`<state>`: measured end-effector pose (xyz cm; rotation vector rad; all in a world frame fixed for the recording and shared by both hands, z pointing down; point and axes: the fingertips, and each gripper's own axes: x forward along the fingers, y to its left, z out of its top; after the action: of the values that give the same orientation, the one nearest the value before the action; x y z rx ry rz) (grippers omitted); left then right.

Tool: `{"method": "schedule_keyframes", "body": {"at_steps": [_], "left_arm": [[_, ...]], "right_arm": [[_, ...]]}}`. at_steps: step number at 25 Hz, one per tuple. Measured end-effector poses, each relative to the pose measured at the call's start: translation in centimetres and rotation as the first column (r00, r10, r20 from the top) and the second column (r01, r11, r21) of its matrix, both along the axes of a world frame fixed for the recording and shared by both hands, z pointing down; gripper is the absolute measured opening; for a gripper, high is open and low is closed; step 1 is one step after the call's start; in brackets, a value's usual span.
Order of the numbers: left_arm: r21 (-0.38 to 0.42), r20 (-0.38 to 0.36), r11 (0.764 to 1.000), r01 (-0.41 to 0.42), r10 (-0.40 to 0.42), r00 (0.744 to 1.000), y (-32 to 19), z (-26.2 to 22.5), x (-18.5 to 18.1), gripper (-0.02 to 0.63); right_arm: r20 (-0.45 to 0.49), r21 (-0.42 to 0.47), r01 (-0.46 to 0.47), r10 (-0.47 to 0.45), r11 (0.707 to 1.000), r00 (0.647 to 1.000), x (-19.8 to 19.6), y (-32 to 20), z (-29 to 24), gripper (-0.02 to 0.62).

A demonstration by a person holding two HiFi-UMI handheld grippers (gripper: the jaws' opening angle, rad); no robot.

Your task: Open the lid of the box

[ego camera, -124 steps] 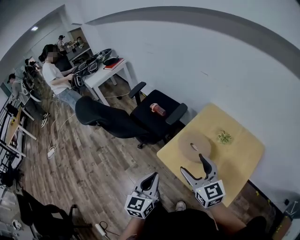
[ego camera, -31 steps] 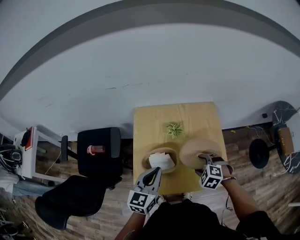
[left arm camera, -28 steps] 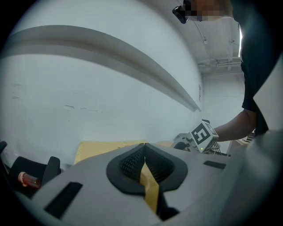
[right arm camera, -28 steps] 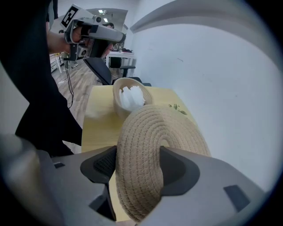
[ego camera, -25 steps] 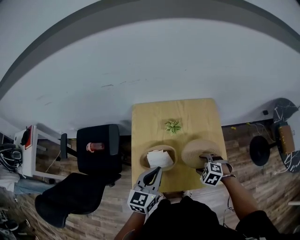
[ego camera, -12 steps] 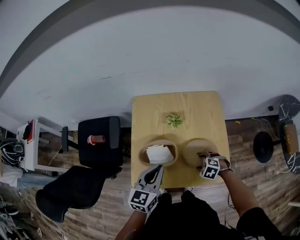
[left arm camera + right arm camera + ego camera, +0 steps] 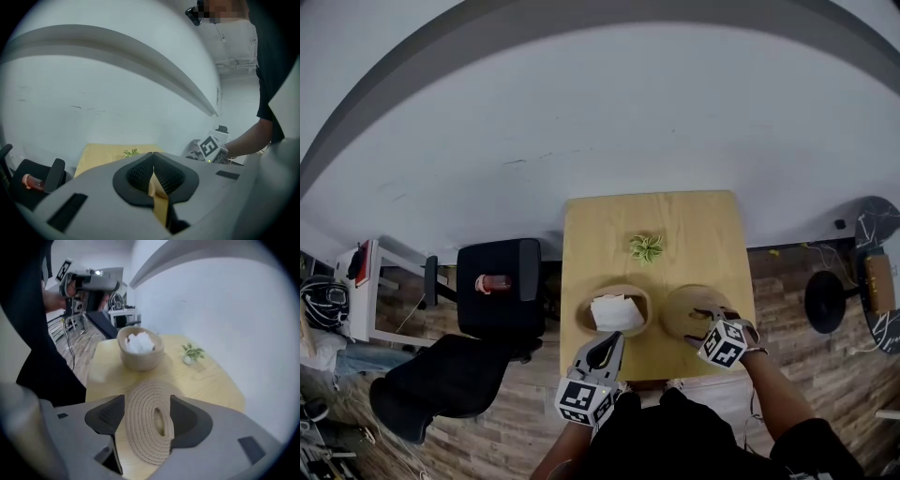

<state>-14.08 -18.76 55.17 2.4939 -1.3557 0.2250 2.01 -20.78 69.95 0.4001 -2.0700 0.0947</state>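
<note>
The round woven box (image 7: 617, 311) stands uncovered near the table's front edge, with white crumpled stuff inside; the right gripper view shows it too (image 7: 140, 350). Its coiled rope lid (image 7: 686, 309) lies flat on the table to the box's right. My right gripper (image 7: 705, 319) hovers over the lid's near side. In the right gripper view the lid (image 7: 145, 427) and its small loop handle sit between the jaws, which are opening and do not press on it. My left gripper (image 7: 609, 339) is shut at the table's front edge, holding nothing.
A small green plant (image 7: 646, 247) sits mid-table behind the box. The yellow wooden table (image 7: 619, 220) backs onto a white wall. A black chair (image 7: 497, 286) carrying a red bottle (image 7: 494, 281) stands left of the table. Another black chair is at lower left.
Five seconds ago the lid covered the box; now it lies on the table to the right. Over the last second the right gripper stayed at the lid and tilted slightly.
</note>
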Motion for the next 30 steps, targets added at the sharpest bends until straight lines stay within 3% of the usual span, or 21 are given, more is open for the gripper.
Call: {"method": "schedule_keyframes", "body": {"at_steps": [5,9,12,15,18,23,30], "left_arm": [[0.041,-0.005,0.999,-0.032,0.032,0.999,-0.5,-1.4,1.1,0.02],[0.077,0.006,0.995,-0.056,0.056,0.998,-1.2,-2.4,1.2,0.02],[0.102,0.013,0.993,-0.052,0.051,0.999,-1.8,-3.5,0.7,0.02],[0.126,0.023,0.99,-0.059,0.056,0.998,-2.0,-4.4,0.4,0.02],[0.142,0.028,0.989,-0.053,0.049,0.998,-2.6,-5.2,-0.2,0.02],[0.171,0.013,0.985,-0.035,0.034,0.999,-3.3,-7.2,-0.7,0.02],[0.201,0.002,0.978,-0.054,0.055,0.999,-3.0,-8.8,-0.2,0.02]], "right_arm": [[0.22,0.168,-0.177,0.138,0.97,0.966,-1.4,-2.5,-9.3,0.258],[0.422,0.272,-0.364,0.229,0.891,0.877,-1.6,-3.9,-16.2,0.19],[0.53,0.331,-0.467,0.248,0.82,0.811,-1.4,-4.0,-20.4,0.123],[0.584,0.385,-0.516,0.231,0.765,0.778,-0.8,-3.8,-23.2,0.035],[0.617,0.421,-0.538,0.204,0.73,0.76,-0.5,-3.9,-25.4,0.02],[0.619,0.478,-0.537,0.167,0.695,0.768,-0.6,-3.6,-27.2,0.018],[0.647,0.457,-0.55,0.163,0.699,0.745,-1.4,-3.2,-28.2,0.018]]}}
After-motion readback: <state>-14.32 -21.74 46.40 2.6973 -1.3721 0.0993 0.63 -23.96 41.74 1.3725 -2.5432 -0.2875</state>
